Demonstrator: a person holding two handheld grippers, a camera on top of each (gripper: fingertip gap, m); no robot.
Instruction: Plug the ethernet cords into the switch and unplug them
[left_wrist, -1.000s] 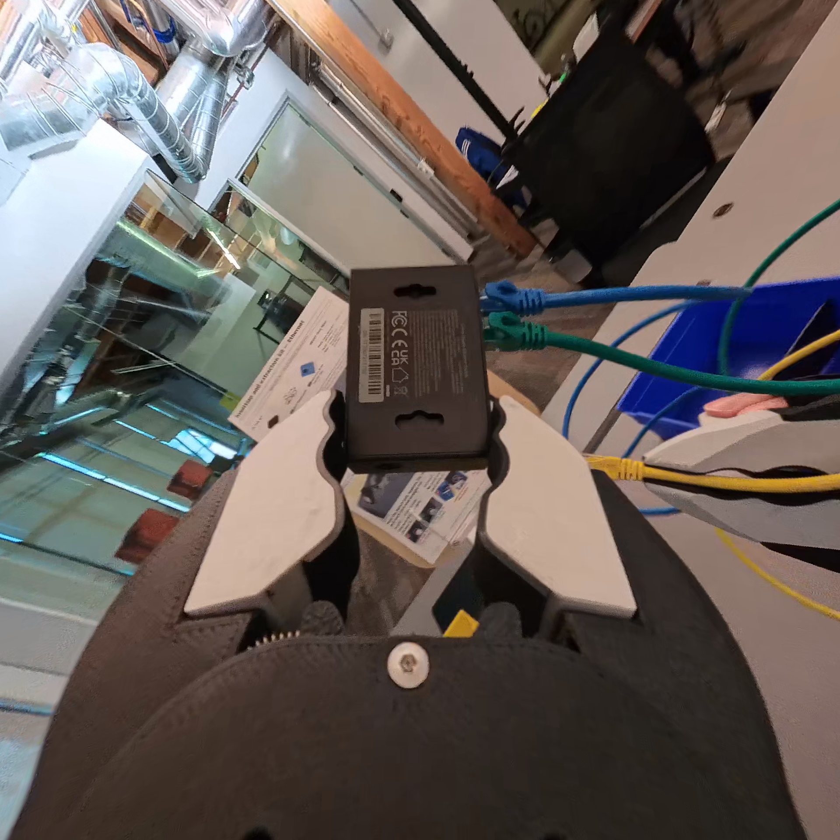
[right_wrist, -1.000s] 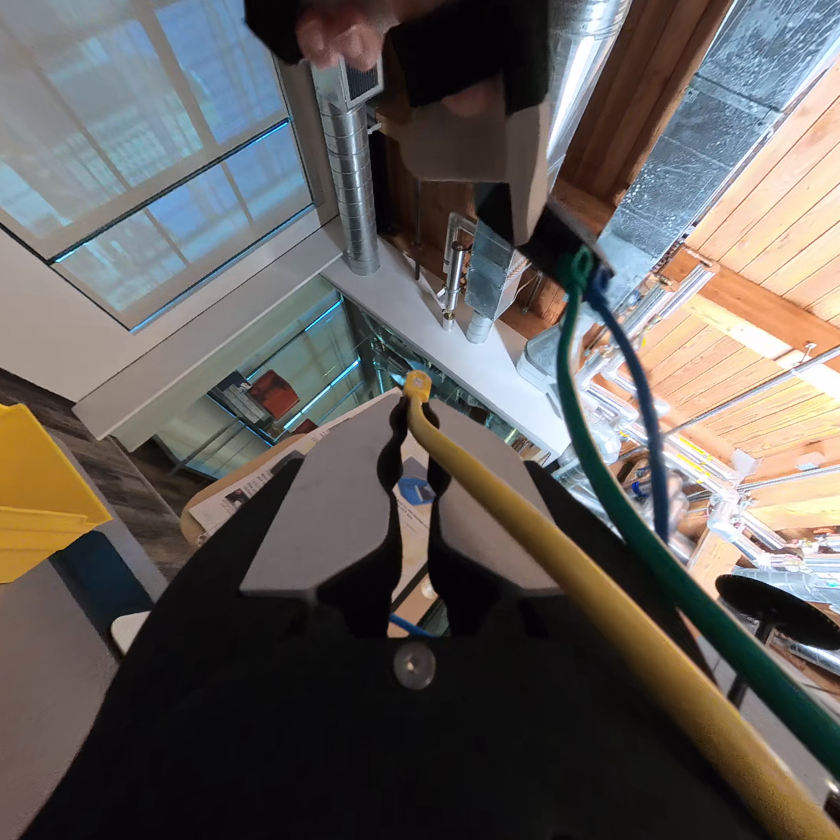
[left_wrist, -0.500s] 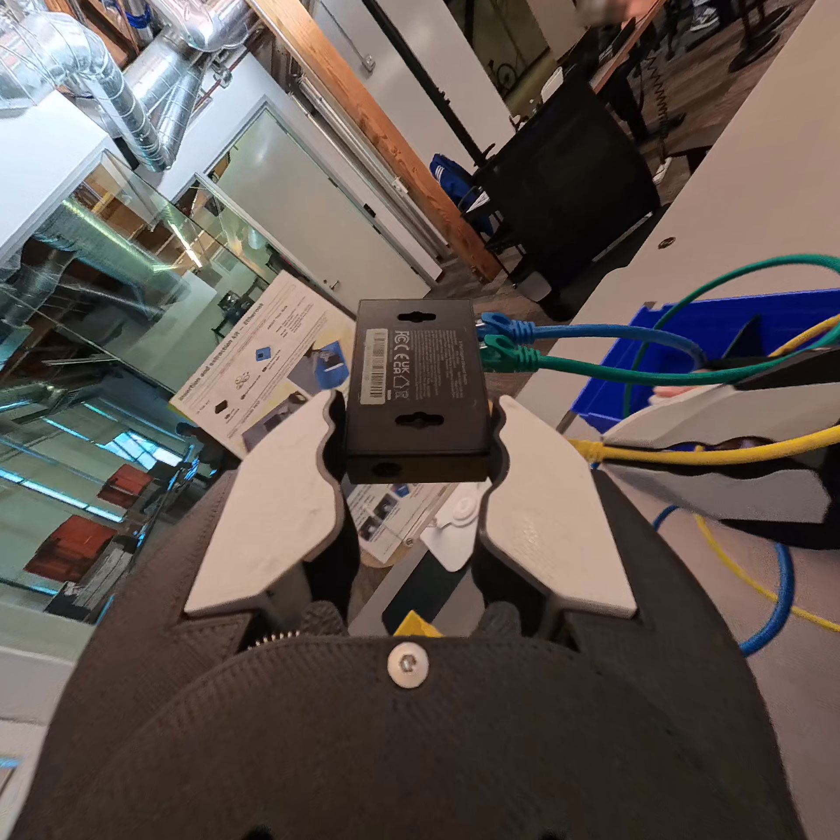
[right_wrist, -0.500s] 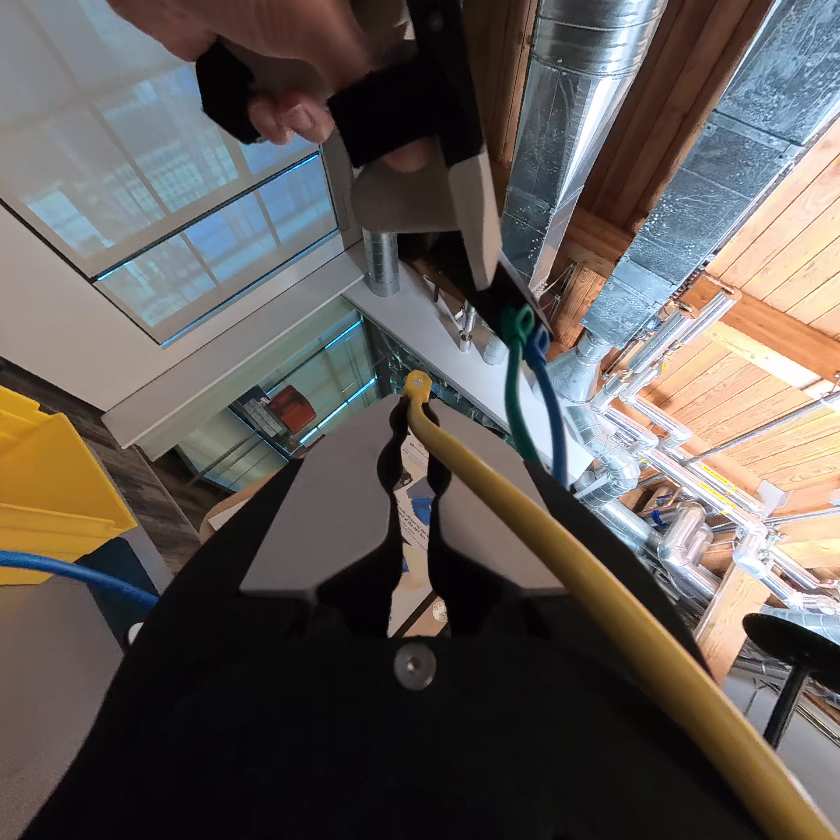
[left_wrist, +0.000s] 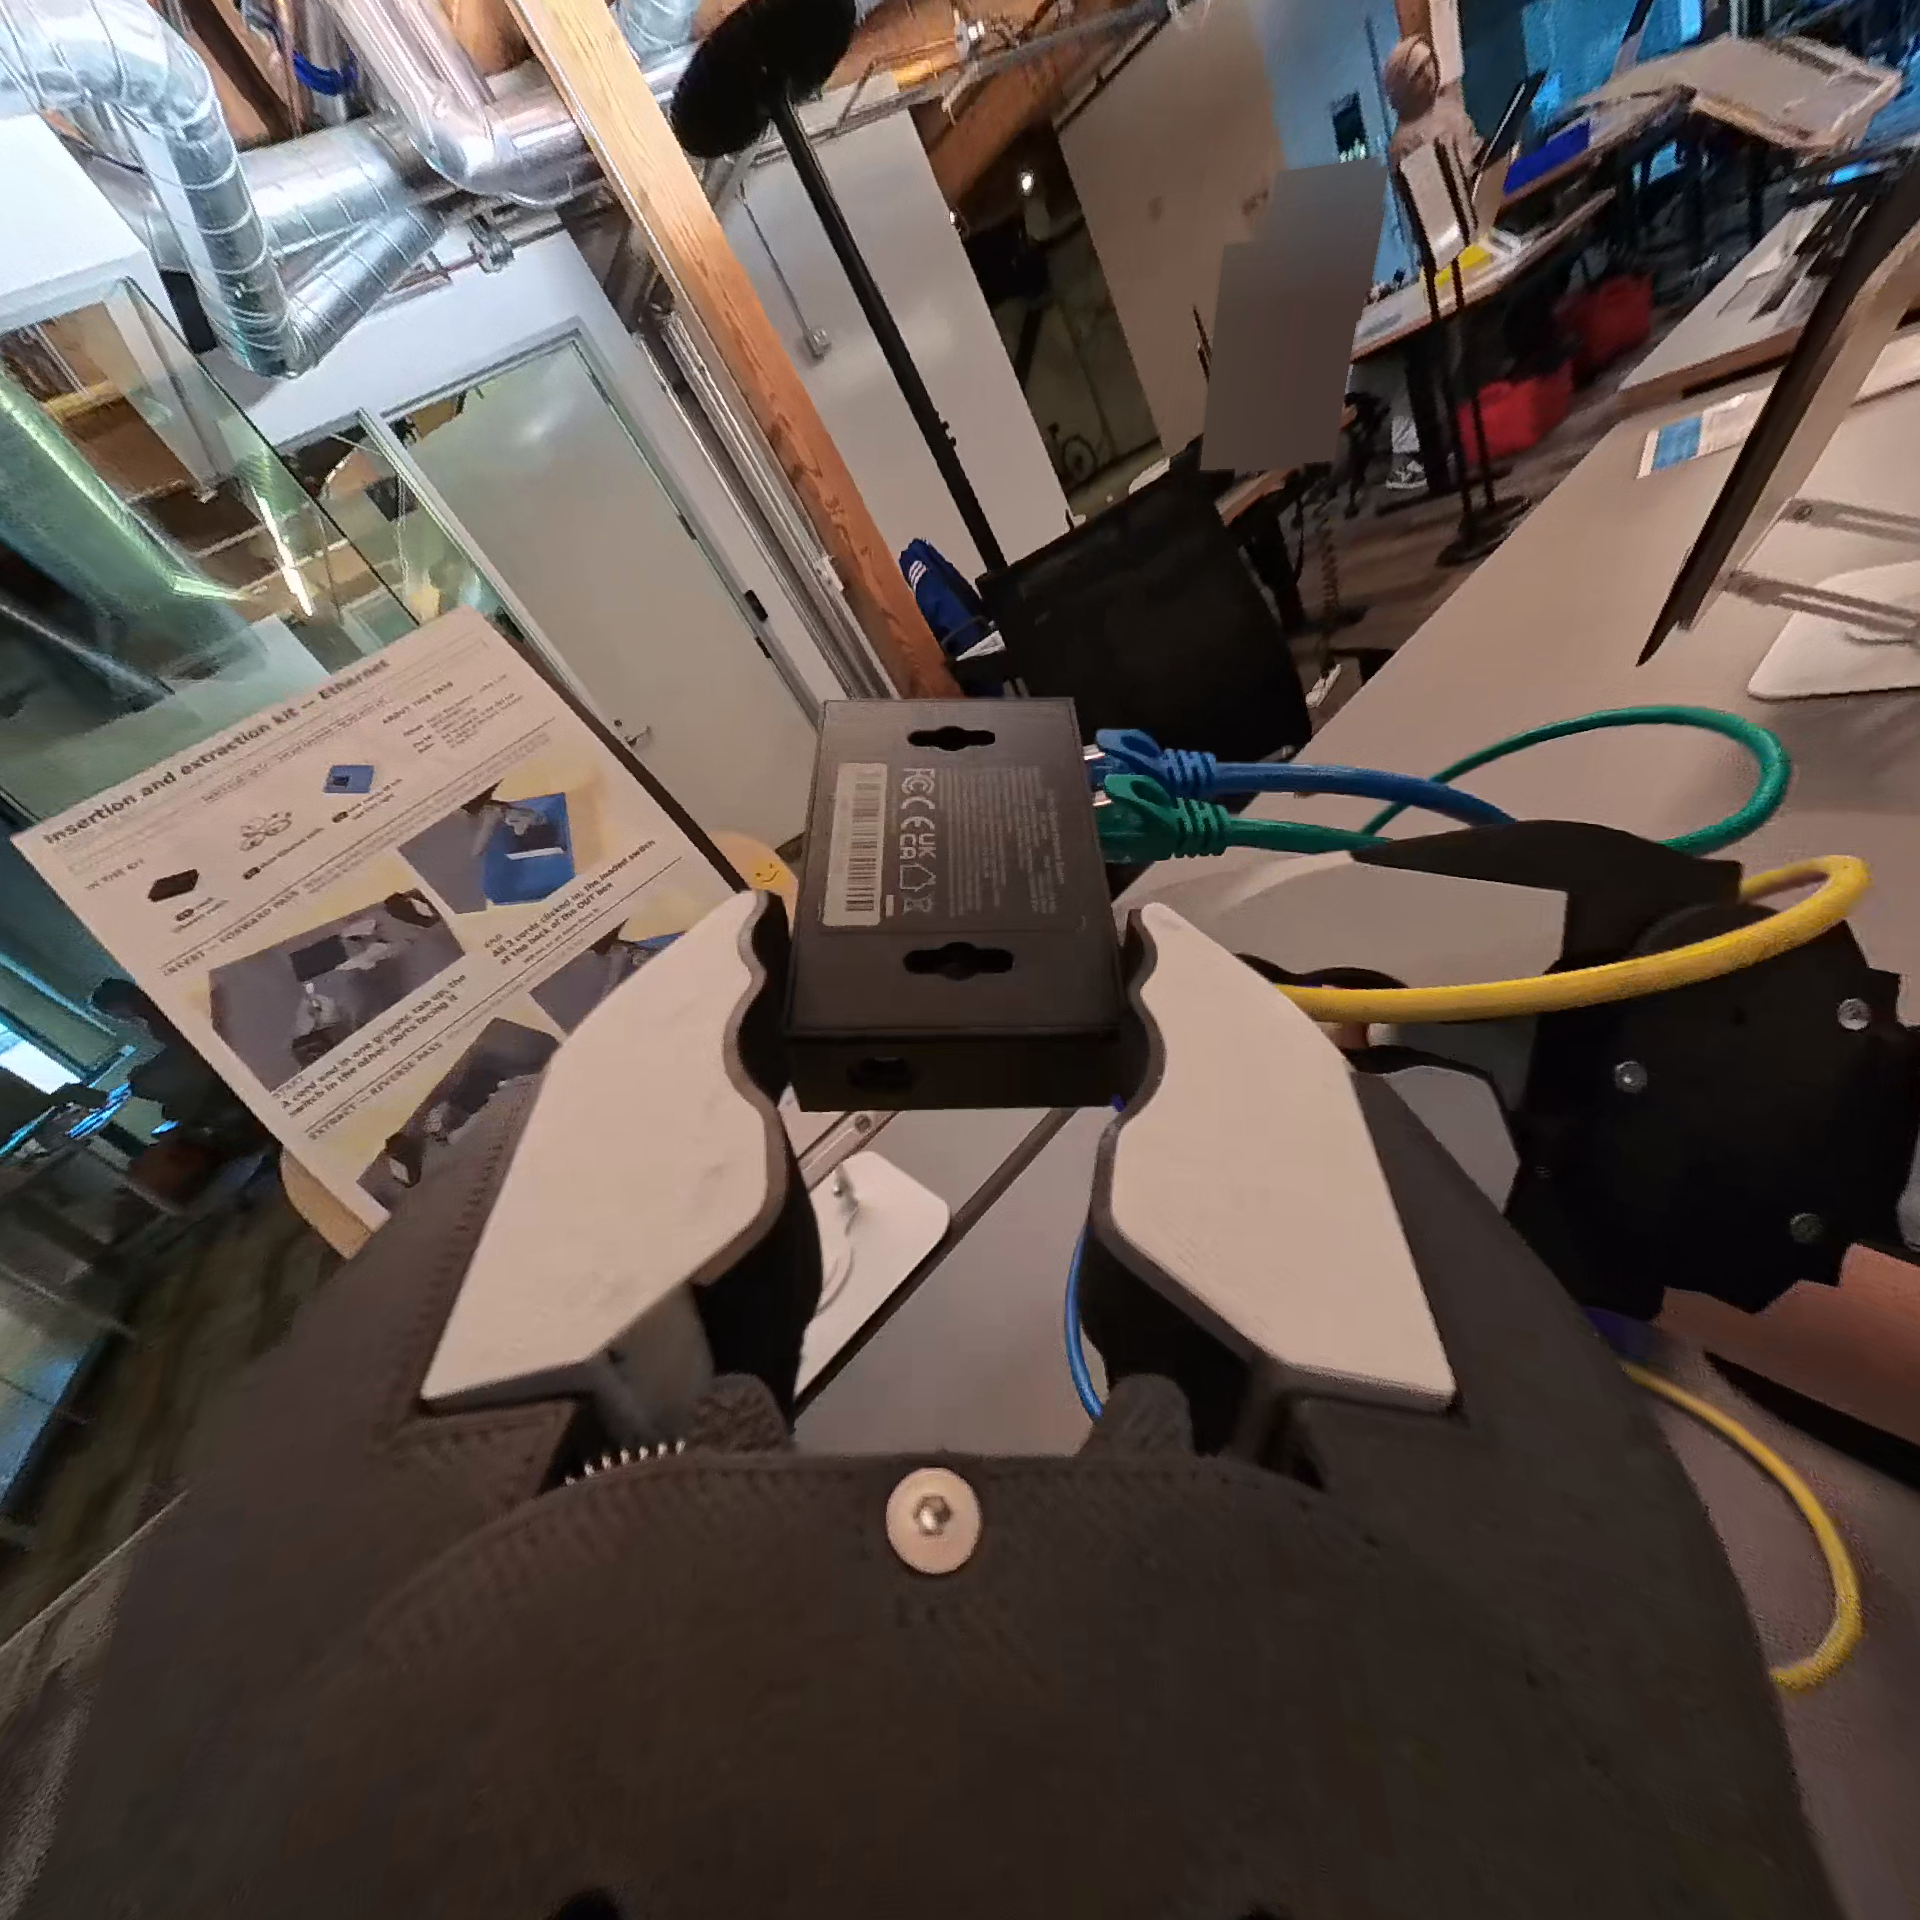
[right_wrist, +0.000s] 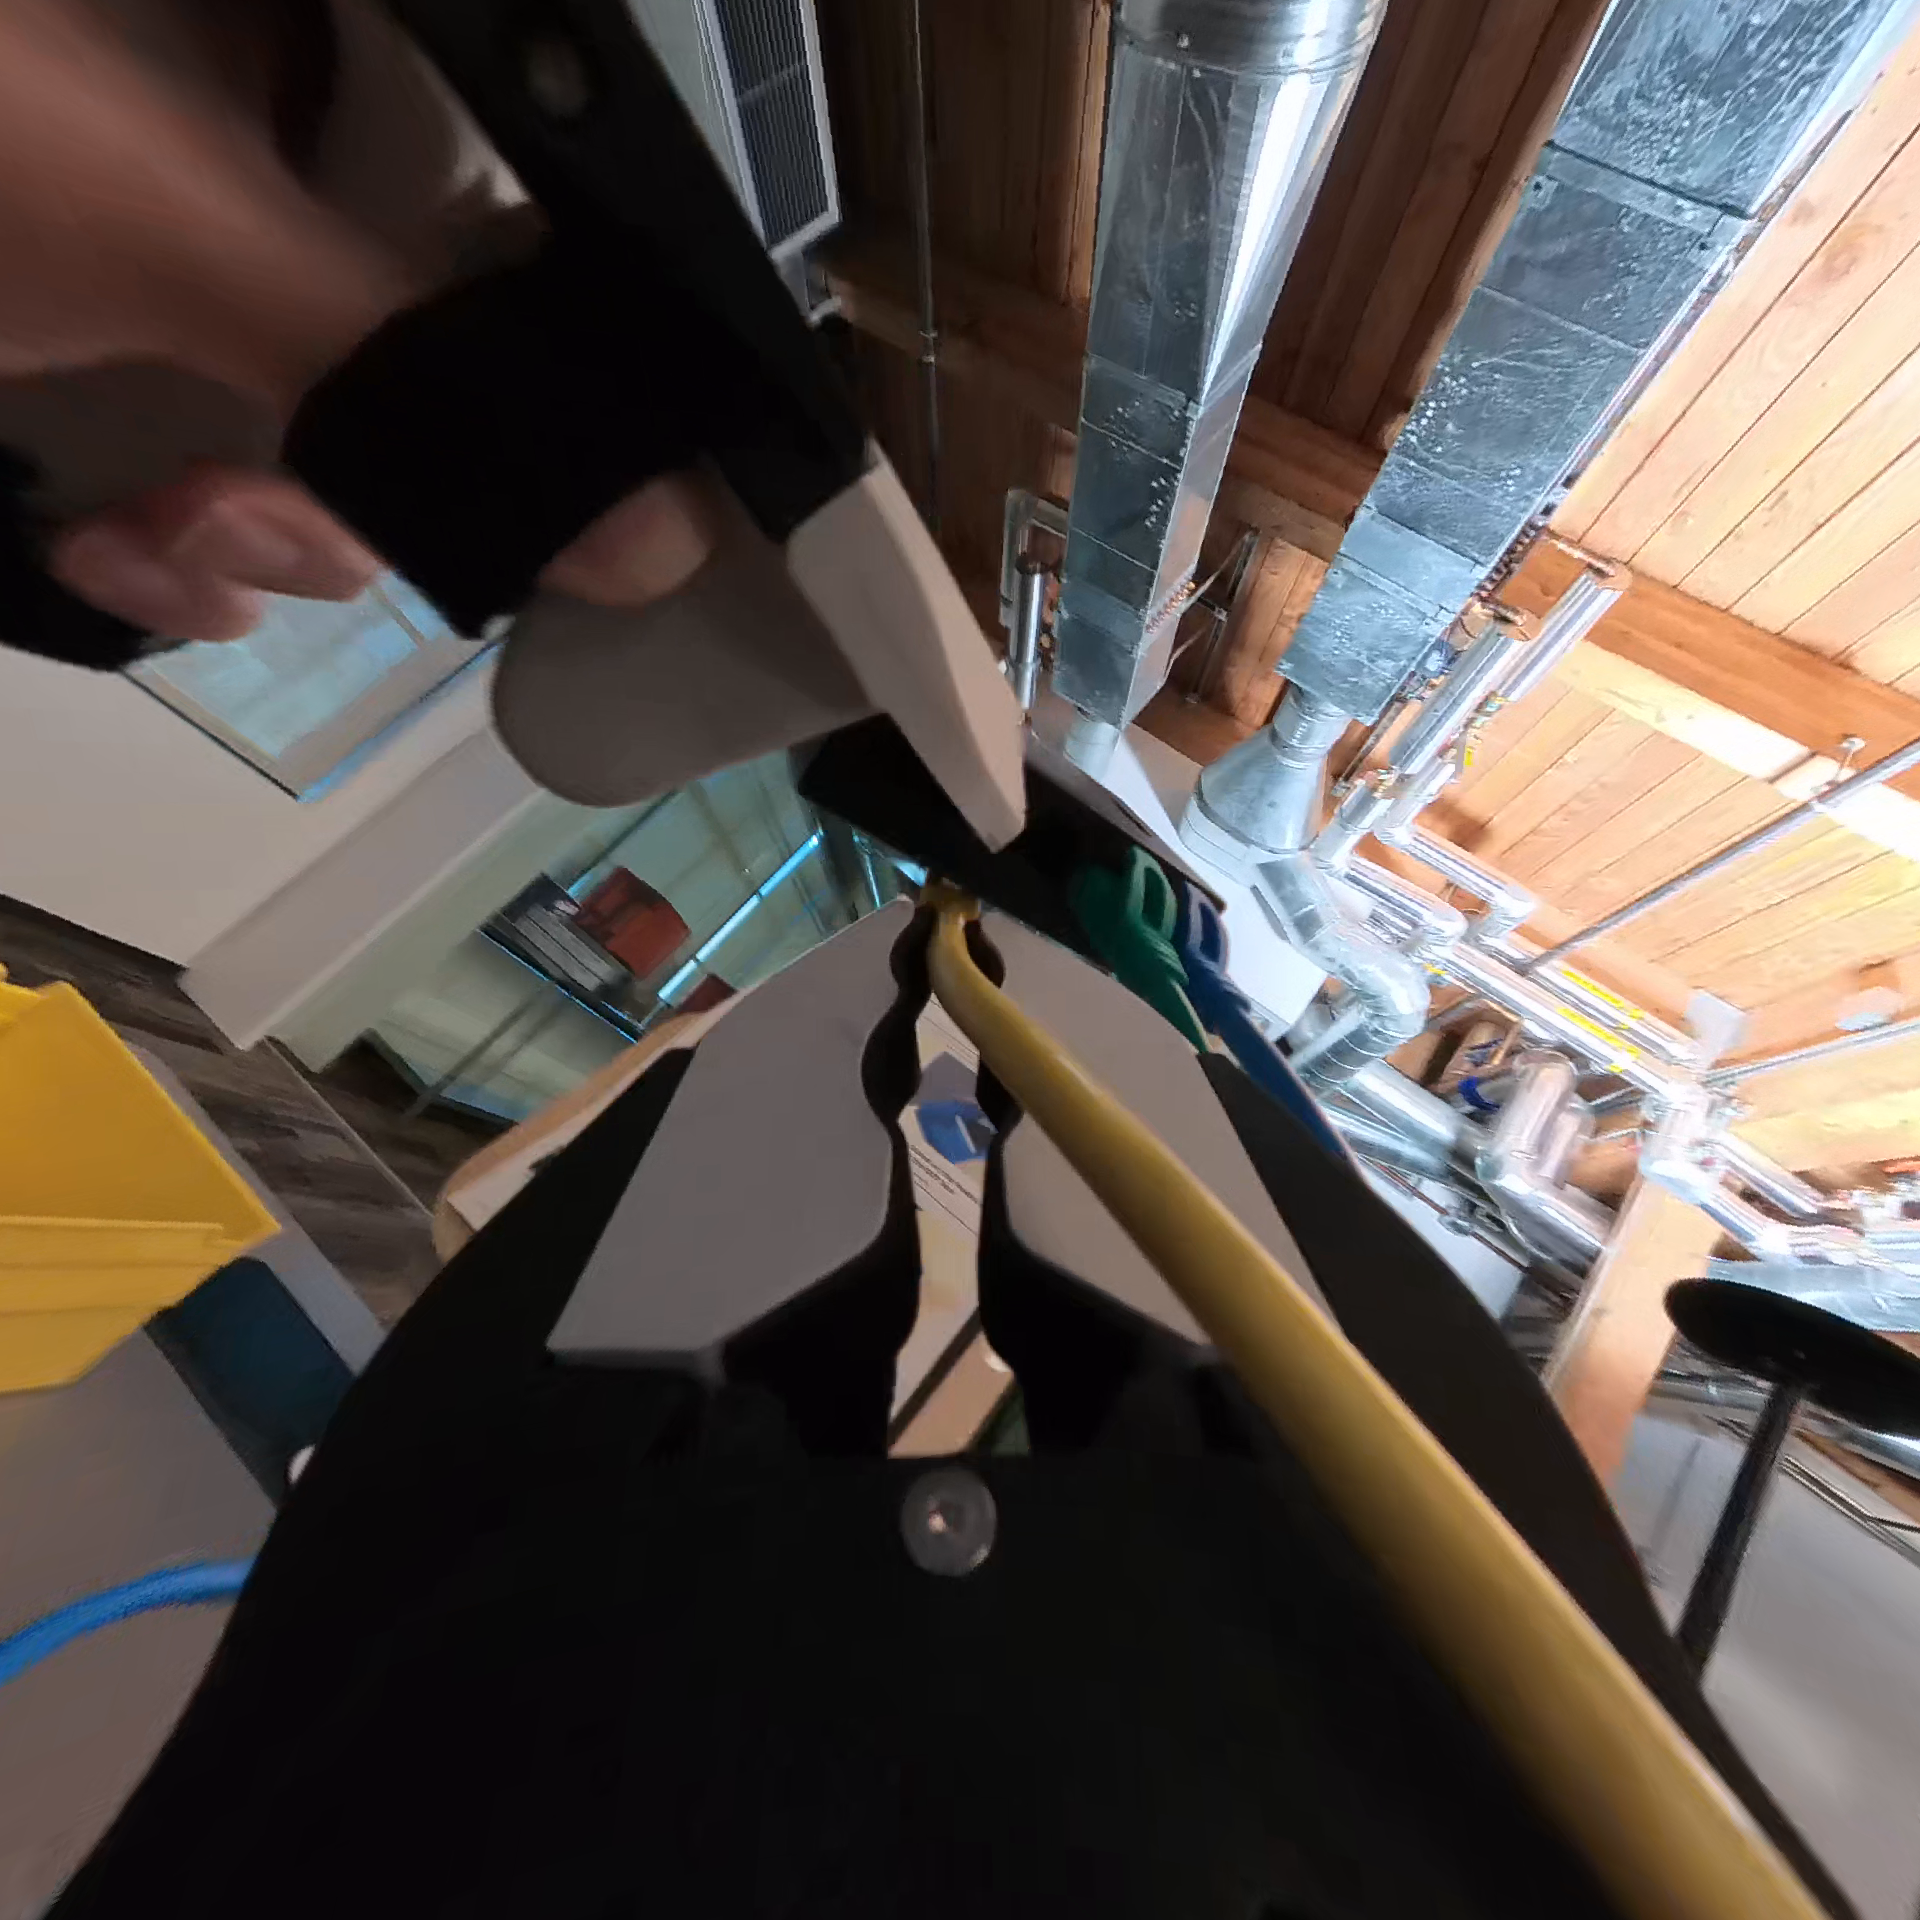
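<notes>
Yellow cord (right_wrist: 1049, 1049) now at switch (left_wrist: 951, 904)

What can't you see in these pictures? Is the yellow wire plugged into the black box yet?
- Yellow cord plug: right wrist view, its tip meets the switch, but the left gripper's finger covers the port; left wrist view, the switch hides it.
- Switch ports: both views, out of sight.
- Blue cord and green cord: far ends hidden behind the right gripper's body, left wrist view.
</notes>
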